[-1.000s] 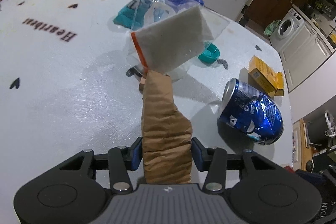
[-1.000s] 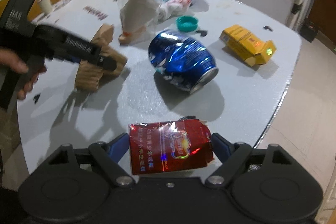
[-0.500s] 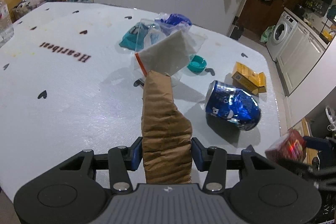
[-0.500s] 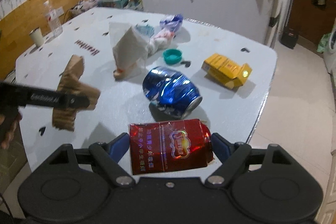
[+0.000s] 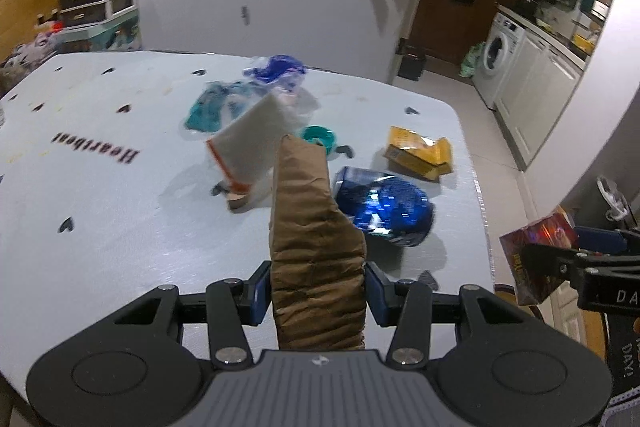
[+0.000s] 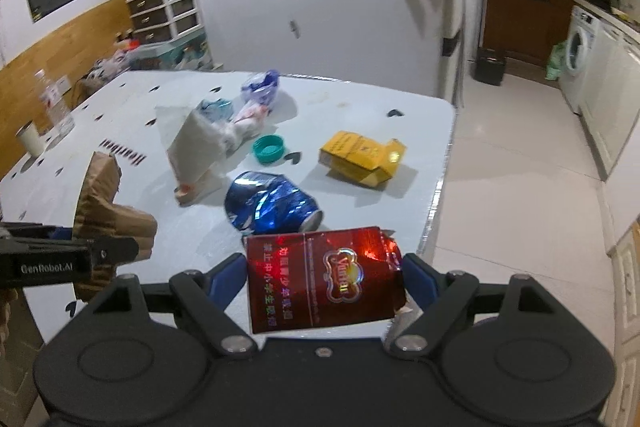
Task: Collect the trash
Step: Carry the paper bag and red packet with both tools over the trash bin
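My left gripper [image 5: 316, 287] is shut on a crumpled brown paper piece [image 5: 312, 239], held above the white table's near edge; it also shows in the right wrist view [image 6: 108, 223]. My right gripper [image 6: 324, 279] is shut on a red foil packet [image 6: 320, 279], held off the table's right front corner; the packet shows in the left wrist view [image 5: 536, 259]. On the table lie a crushed blue can [image 6: 272, 205], a yellow box [image 6: 360, 157], a teal cap [image 6: 269, 148], a white paper bag [image 6: 196, 151] and blue plastic wrappers [image 6: 260, 89].
The white table [image 5: 100, 211] has a printed word and small hearts. A cup [image 6: 30, 137] and a bottle [image 6: 54, 103] stand at its far left. Tiled floor [image 6: 516, 167], a washing machine [image 6: 578, 47] and cabinets lie to the right.
Both grippers have pulled back and up from the table with their loads. The table trash looks smaller and farther. The right gripper now sits off the table's right edge.
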